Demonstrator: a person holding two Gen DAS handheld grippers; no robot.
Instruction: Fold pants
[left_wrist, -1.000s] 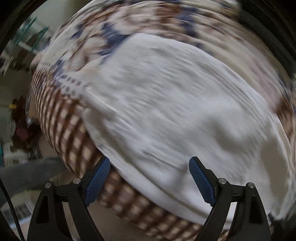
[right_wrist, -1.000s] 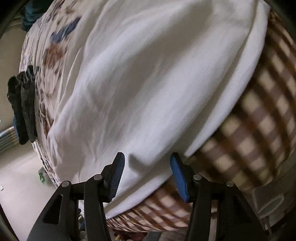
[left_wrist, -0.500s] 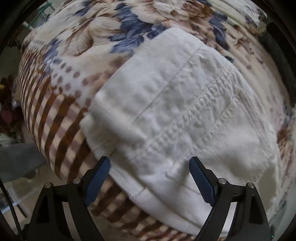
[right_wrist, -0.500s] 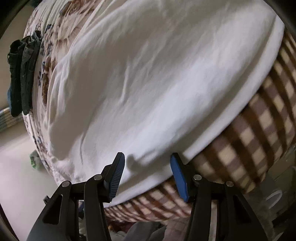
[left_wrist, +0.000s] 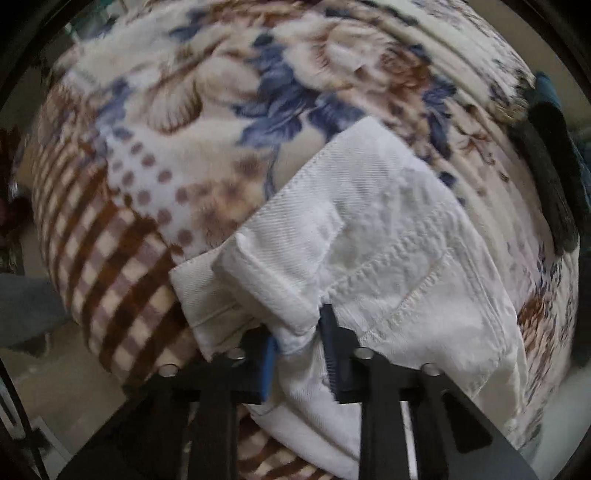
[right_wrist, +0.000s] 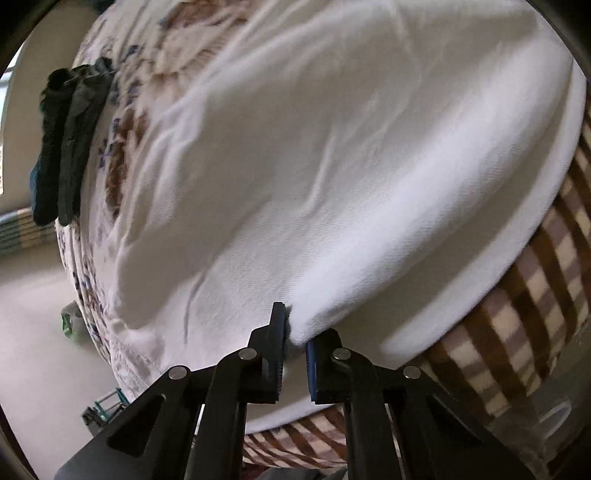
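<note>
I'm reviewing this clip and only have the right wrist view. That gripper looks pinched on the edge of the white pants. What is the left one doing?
Observer: The left gripper is shut on the white pants too, pinching a bunched bit of fabric at the waistband end.
Operator: Can you see any garment detail there? Mine is plain cloth.
Observer: Yes, stitched seams and what looks like a pocket outline show beside the grip.
Operator: What is under the pants on that side?
Observer: A blanket with blue and brown flowers, turning to brown checks toward its edge.
Operator: Anything else on it?
Observer: A dark folded garment lies at the far right edge.
</note>
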